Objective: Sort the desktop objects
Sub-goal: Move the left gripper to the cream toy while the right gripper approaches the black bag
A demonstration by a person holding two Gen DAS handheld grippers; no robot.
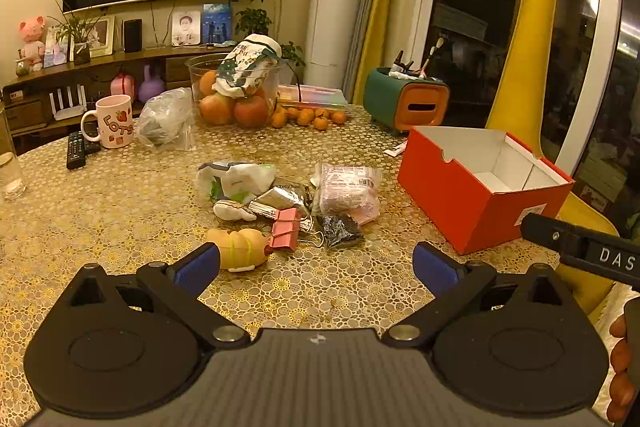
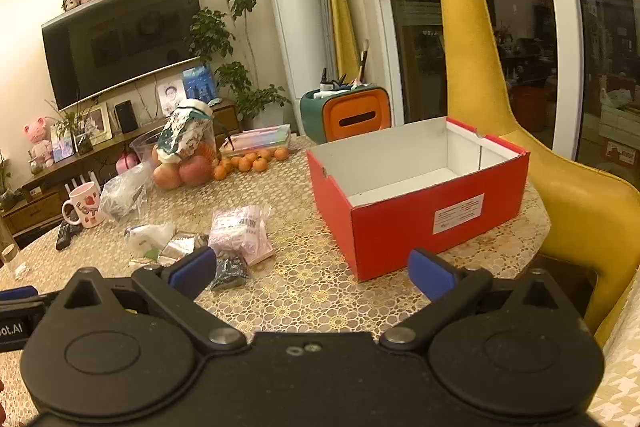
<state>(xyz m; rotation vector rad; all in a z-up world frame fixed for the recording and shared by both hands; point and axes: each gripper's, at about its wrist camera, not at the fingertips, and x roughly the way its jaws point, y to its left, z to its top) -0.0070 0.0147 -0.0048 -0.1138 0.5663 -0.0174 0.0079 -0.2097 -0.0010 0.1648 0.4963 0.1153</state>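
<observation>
Just ahead, clutter pile (image 1: 288,211), open left gripper (image 1: 316,263)

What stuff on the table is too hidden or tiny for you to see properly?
- Yellow toy: in the right wrist view it is hidden behind the right gripper; in the left wrist view a blue finger pad covers one end.
- Red box: the left wrist view's near wall hides most of its floor.
- Box label: print too small to read.
- Clear plastic bag: contents too blurry to name.
- Drinking glass: cut off by the left edge.

I see a loose clutter of packets (image 1: 347,191), a pink binder clip (image 1: 286,229) (flat) and a yellow toy (image 1: 243,249) left of the open, empty red box (image 1: 460,211).
</observation>
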